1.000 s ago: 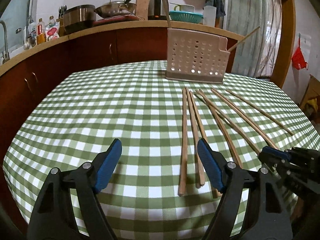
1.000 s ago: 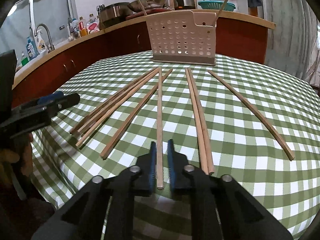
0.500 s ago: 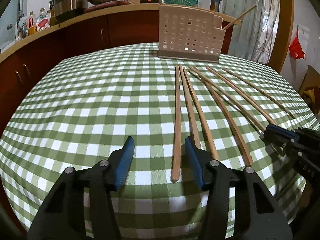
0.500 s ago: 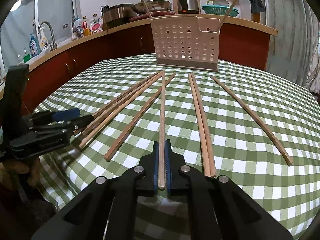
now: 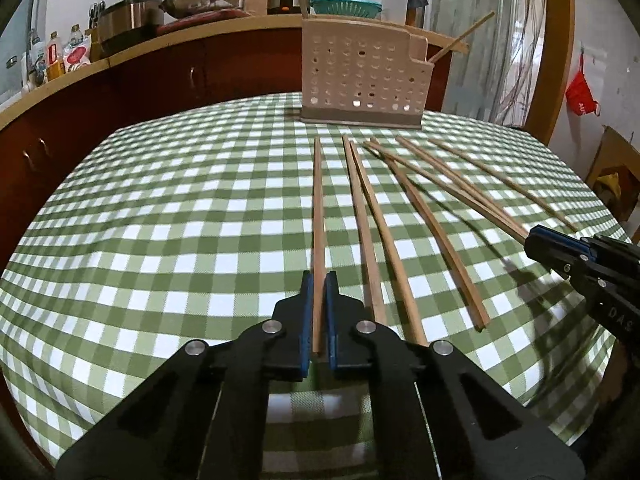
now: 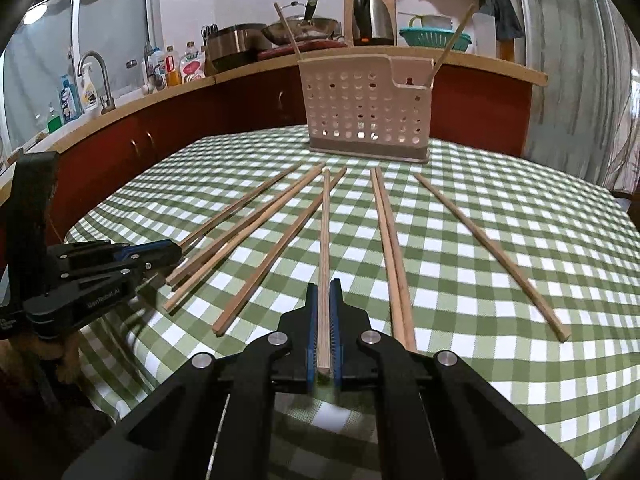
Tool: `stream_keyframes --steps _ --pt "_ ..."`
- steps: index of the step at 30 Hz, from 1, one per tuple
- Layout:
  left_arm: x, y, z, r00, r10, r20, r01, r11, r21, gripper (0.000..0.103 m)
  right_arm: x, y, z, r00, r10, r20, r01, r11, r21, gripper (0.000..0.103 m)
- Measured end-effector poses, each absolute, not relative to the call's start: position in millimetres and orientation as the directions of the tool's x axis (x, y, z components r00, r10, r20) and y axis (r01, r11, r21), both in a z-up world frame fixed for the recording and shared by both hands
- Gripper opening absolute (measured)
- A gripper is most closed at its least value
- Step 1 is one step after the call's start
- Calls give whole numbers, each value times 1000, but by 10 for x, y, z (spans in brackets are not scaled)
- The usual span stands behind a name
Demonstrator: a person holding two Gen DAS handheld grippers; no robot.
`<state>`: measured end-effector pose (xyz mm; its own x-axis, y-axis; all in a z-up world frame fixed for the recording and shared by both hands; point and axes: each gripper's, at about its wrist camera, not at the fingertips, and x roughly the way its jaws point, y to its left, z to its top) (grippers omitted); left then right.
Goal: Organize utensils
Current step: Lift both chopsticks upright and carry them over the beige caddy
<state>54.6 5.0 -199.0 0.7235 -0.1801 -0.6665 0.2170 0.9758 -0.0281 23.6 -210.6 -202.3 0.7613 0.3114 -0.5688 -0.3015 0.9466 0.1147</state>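
Observation:
Several wooden chopsticks lie on the green checked tablecloth (image 5: pixel 160 216). My left gripper (image 5: pixel 319 280) is shut on the near end of the leftmost chopstick (image 5: pixel 319 208). My right gripper (image 6: pixel 324 288) is shut on the near end of a middle chopstick (image 6: pixel 325 224), which is lifted a little at the near end. The beige perforated utensil holder (image 5: pixel 360 76) stands at the table's far side, with two chopsticks leaning in it; it also shows in the right wrist view (image 6: pixel 366 112). Each gripper shows in the other's view: the right one (image 5: pixel 576 252), the left one (image 6: pixel 120 256).
Loose chopsticks lie between the grippers (image 5: pixel 440 224) and to the right (image 6: pixel 488 244). A curved wooden counter (image 6: pixel 224 76) behind the table carries pots, a kettle (image 6: pixel 370 20), bottles and a sink tap (image 6: pixel 96 76). The table edge drops off close to both grippers.
My left gripper has closed from wide open onto the leftmost chopstick. My right gripper has shut on the middle chopstick and raised its near end slightly.

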Motion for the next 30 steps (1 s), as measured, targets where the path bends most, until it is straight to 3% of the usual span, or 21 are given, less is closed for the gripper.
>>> stream_keyframes --steps 30 --pt "381 433 -774 872 -204 -445 173 979 -110 7 13 -2298 -1042 891 308 -334 -292 951 99 6"
